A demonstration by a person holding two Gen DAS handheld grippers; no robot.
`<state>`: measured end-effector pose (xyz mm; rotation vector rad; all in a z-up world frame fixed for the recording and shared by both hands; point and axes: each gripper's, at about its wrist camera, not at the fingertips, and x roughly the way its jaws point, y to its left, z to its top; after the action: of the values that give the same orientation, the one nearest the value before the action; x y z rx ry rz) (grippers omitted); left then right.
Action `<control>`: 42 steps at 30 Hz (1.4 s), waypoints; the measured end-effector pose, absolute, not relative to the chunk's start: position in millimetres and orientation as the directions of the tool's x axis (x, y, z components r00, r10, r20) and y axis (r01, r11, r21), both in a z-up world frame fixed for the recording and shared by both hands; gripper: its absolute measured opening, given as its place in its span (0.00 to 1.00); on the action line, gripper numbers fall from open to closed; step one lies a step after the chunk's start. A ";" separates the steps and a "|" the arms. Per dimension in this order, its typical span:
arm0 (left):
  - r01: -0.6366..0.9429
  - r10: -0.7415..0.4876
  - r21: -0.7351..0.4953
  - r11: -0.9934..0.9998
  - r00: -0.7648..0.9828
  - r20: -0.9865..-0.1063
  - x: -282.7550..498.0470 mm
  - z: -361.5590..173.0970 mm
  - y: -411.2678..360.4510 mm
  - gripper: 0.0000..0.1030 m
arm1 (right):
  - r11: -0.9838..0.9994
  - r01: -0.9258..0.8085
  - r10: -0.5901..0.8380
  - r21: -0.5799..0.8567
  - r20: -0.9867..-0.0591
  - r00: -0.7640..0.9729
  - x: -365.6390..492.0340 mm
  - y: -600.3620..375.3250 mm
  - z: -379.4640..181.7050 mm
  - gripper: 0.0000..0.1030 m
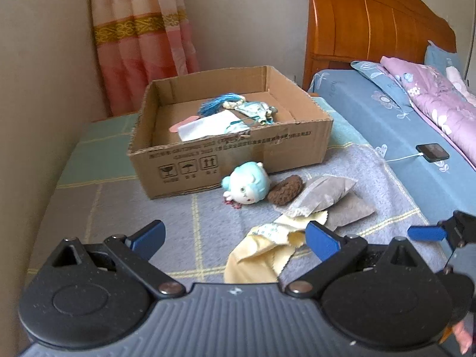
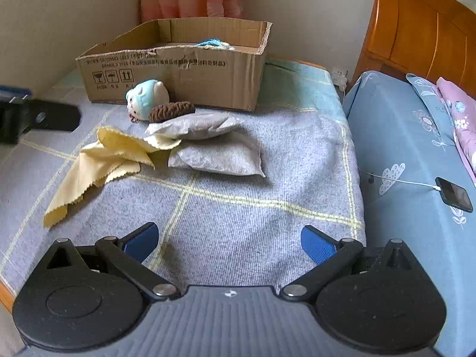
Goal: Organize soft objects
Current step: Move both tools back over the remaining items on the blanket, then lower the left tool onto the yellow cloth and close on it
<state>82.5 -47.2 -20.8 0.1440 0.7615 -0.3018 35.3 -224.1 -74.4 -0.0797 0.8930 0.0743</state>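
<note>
A cardboard box [image 1: 232, 160] [image 2: 184, 71] stands at the back of the grey checked blanket [image 2: 238, 214]; a blue-haired doll [image 1: 244, 107] and a white packet [image 1: 208, 128] lie inside it. In front of the box lie a pale blue plush head [image 1: 248, 186] [image 2: 145, 98], a brown knitted disc [image 1: 285, 190] [image 2: 172, 110], two grey pouches [image 1: 324, 199] [image 2: 214, 145] stacked, and a yellow cloth [image 1: 258, 255] [image 2: 101, 160]. My left gripper [image 1: 235, 238] is open above the cloth's near edge, holding nothing. My right gripper [image 2: 229, 242] is open over bare blanket, short of the pouches.
A blue-sheeted bed [image 1: 401, 131] [image 2: 410, 160] with a wooden headboard [image 1: 372, 29] lies to the right, with a phone [image 1: 433, 152] [image 2: 453, 195] on a white cable. A wall runs along the left and a pink curtain [image 1: 142, 38] hangs behind the box.
</note>
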 end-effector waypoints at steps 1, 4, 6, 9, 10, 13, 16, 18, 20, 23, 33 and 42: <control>0.325 -0.222 0.016 0.946 0.680 -0.699 85.5 -22.5 -49.8 0.97 | 0.994 -0.105 0.035 -0.039 -0.784 0.620 35.8 -224.1 -77.0 1.00; 0.335 -0.228 0.013 0.942 0.670 -0.706 94.0 -28.1 -56.6 0.97 | 0.992 -0.118 0.047 -0.035 -0.781 0.623 35.3 -224.8 -80.8 1.00; 0.340 -0.230 0.011 0.940 0.661 -0.714 101.2 -33.9 -61.9 0.97 | 0.991 -0.127 0.059 -0.027 -0.780 0.623 36.0 -226.1 -80.7 1.00; 0.355 -0.245 0.000 0.935 0.646 -0.723 110.2 -44.7 -68.6 0.97 | 0.990 -0.140 0.077 -0.014 -0.779 0.622 38.1 -228.2 -80.8 1.00; 0.355 -0.243 0.000 0.935 0.641 -0.728 112.9 -48.7 -70.2 0.97 | 0.990 -0.143 0.080 -0.013 -0.777 0.624 38.2 -228.0 -81.1 1.00; 0.345 -0.221 0.011 0.938 0.625 -0.748 119.9 -60.2 -72.5 0.97 | 0.990 -0.142 0.080 -0.013 -0.772 0.630 38.0 -226.9 -81.7 1.00; 0.325 -0.188 0.026 0.945 0.610 -0.770 121.9 -70.7 -67.9 0.97 | 0.990 -0.140 0.081 -0.012 -0.769 0.634 38.7 -227.3 -82.5 1.00; 0.318 -0.170 0.039 0.947 0.602 -0.780 120.9 -75.9 -62.3 0.97 | 0.991 -0.135 0.078 -0.012 -0.764 0.640 38.5 -226.9 -83.0 1.00; 0.309 -0.152 0.050 0.950 0.594 -0.790 117.0 -80.3 -55.6 0.97 | 0.992 -0.128 0.073 -0.012 -0.761 0.644 38.4 -226.4 -83.4 1.00; 0.288 -0.155 0.028 0.957 0.594 -0.789 109.6 -81.8 -41.8 0.98 | 0.992 -0.122 0.070 -0.013 -0.758 0.648 38.0 -225.7 -83.6 1.00; 0.180 -0.055 0.075 0.981 0.627 -0.777 88.4 -79.5 0.0 0.99 | 0.995 -0.100 0.054 -0.014 -0.758 0.651 35.0 -223.5 -83.7 1.00; 0.187 -0.074 0.057 0.981 0.623 -0.778 75.8 -70.0 14.6 0.99 | 0.998 -0.068 0.031 -0.016 -0.769 0.639 33.5 -220.3 -82.8 1.00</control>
<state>75.8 14.6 -70.0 0.1367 0.8859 -0.1498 33.5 -220.3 -82.8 -0.0447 0.8761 0.0565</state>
